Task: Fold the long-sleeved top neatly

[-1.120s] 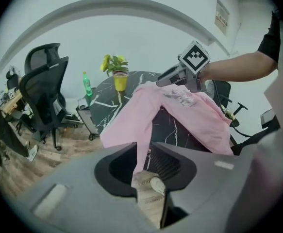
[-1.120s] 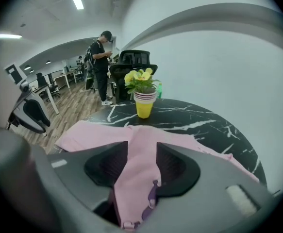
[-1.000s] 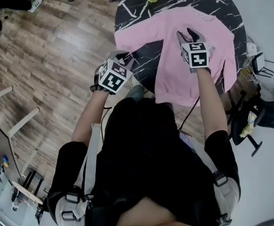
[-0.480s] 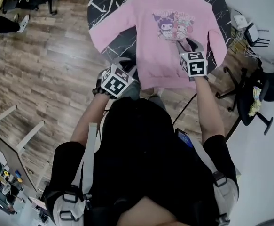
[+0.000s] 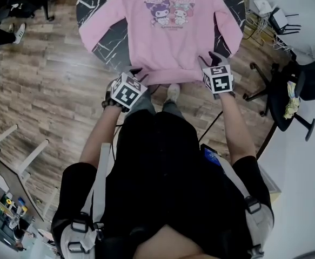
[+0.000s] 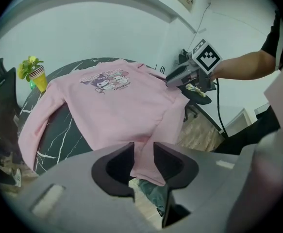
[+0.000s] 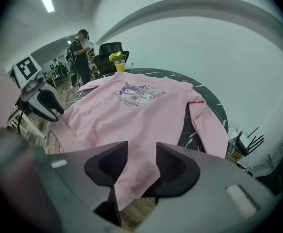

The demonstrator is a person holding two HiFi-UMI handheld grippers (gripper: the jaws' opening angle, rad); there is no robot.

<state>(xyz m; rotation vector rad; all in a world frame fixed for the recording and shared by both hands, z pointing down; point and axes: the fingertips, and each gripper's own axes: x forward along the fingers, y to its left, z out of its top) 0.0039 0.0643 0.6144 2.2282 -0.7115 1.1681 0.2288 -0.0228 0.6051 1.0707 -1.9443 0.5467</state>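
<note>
The left gripper (image 6: 142, 161) and right gripper (image 7: 141, 169) each clamp the hem of the top (image 5: 168, 42) at the near edge of the table (image 5: 104, 52), the left jaws having just been opening a little and perhaps loosening, so keep both corners level and taut.

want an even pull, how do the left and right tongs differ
The left tongs grip a hem corner of the pink long-sleeved top in a narrow gap, jaws having just been opening; the right tongs grip the other corner in a wider gap. The left marker cube sits turned in the head view; the right marker cube sits squarer. Both have pink fabric between their jaws, by the black marble table.
</note>
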